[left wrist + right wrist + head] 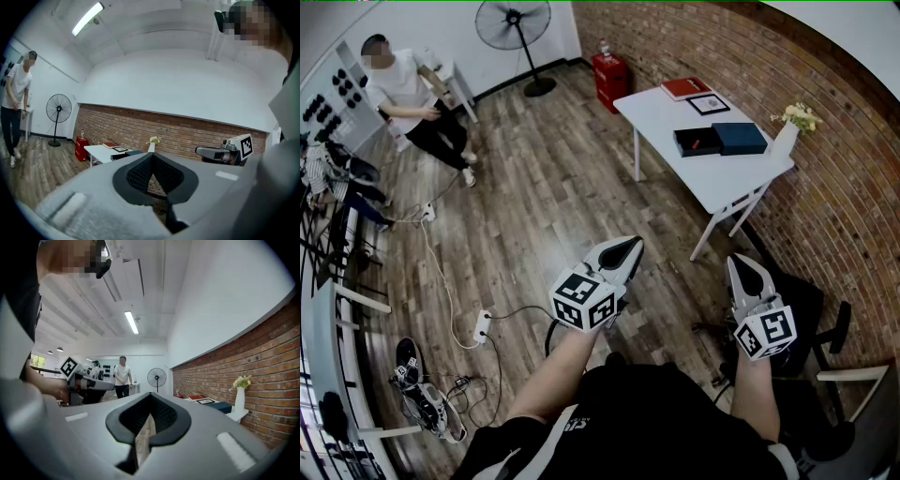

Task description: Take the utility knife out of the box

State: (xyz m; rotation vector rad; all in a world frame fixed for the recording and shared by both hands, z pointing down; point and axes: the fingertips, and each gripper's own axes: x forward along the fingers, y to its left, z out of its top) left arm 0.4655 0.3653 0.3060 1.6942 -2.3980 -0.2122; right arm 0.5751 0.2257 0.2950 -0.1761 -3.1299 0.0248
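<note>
Task not begun: left claw [628, 248] and right claw [746, 264], both closed and empty, are held level well apart from the white tabletop [656, 112] at one o'clock. There the open dark box [711, 139] holds a red object [696, 143], possibly the utility knife.

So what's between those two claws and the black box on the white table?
In the head view, only wooden floor and the table's legs separate the left gripper and right gripper from the black box.

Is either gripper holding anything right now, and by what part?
Nothing held: left gripper and right gripper both shut, empty; box lies apart on table.
</note>
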